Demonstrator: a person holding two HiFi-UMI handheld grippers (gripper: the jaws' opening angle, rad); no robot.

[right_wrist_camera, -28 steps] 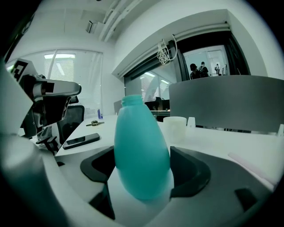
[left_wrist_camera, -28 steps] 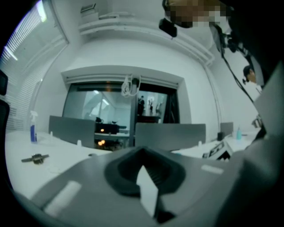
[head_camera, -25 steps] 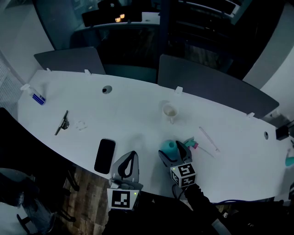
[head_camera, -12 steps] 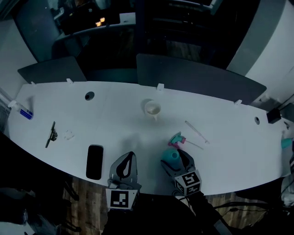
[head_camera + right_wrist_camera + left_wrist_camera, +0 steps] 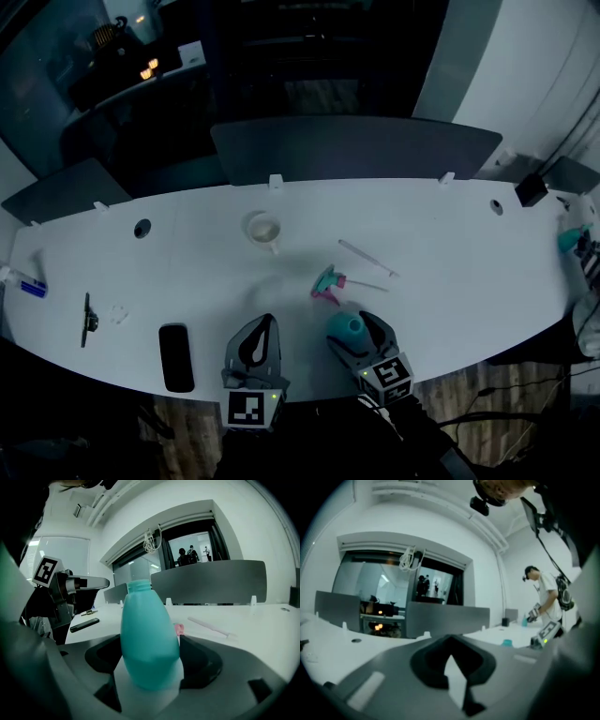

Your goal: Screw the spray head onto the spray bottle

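Head view: right tool [image 5: 355,330] clamps the spray bottle [image 5: 149,634] upright at lower centre, presumably to steady its open neck; spray head [image 5: 327,284] lies on the bench [image 5: 450,234] above; left tool [image 5: 262,326] closed, empty.

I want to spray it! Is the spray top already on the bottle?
No, the spray head lies on the table, apart from the bottle, whose neck is bare.

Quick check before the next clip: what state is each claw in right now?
Left claw: closed, nothing between its jaws.
Right claw: closed on the teal spray bottle.
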